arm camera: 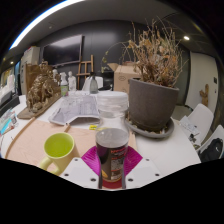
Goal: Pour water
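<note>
At the lower left of the frame, a green mug [58,150] is waiting on the table [30,135], near the fingers. At the lower centre, the gripper [112,170] is clamping a dark red cup [112,152] between both pads. I would be carrying it left and tipping slowly over the rim. At the upper right, a potted plant [153,85] is standing beyond.

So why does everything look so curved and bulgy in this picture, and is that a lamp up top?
In the gripper view a wide-angle lens bends straight lines, so the table bows; a bright ceiling light strip arcs overhead with glare; the far room stays dim; the can between the claw's fingers and the green cup look sharp.
</note>
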Motion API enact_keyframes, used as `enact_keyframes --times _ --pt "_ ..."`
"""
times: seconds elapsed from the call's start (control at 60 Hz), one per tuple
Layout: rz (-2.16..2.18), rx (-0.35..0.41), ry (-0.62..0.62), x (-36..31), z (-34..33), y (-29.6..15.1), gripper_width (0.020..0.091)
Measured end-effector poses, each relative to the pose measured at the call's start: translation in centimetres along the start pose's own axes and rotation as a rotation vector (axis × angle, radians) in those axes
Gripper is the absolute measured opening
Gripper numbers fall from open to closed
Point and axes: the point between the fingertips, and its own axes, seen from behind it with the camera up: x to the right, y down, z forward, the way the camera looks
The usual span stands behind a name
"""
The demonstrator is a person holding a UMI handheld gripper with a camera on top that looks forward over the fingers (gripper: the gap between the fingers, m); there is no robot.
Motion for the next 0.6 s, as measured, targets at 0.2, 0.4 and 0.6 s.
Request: enact_keyframes --times 0.2,0.4,0.6 --pt "0.019 0.031 0.003 0.2 -0.1 0.7 0.0299" --pt "0.026 0.000 -0.005 0.3 -1.5 1.1 0.0575" --pt "-0.006 0.004 0.046 1.0 -8.4 -1.4 0.0856"
